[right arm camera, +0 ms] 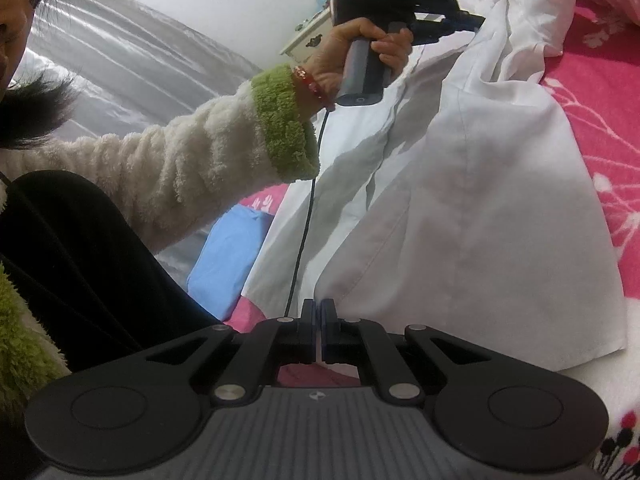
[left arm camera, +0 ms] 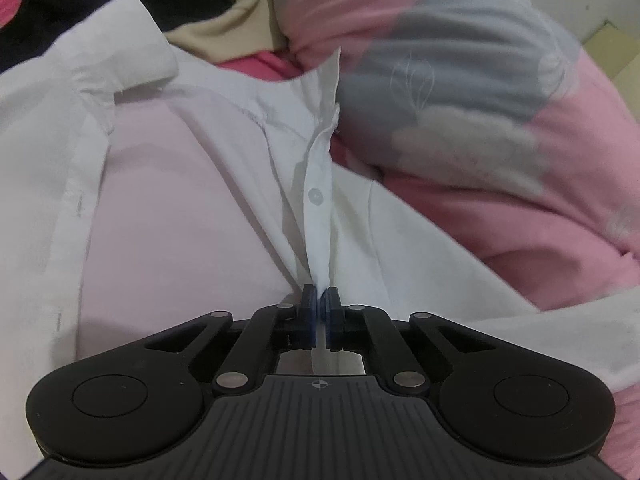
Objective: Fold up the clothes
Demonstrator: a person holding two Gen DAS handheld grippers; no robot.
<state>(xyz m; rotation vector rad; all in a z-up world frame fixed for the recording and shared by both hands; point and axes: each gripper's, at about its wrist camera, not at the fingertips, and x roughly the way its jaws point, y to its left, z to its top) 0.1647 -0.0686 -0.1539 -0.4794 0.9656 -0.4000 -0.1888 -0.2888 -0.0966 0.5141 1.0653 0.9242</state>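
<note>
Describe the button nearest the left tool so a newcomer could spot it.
Start from the white shirt spread over the pink bedding. Follow its front placket up from the left tool, which pinches it. The button is round and pale, the only one plainly visible.

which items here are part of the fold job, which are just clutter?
In the job:
- white shirt
- left gripper, shut on the shirt's button placket
- right gripper, shut on the shirt's hem

Lying about:
- pink and grey quilt
- beige garment
- folded blue cloth
- pink floral bedsheet
</note>
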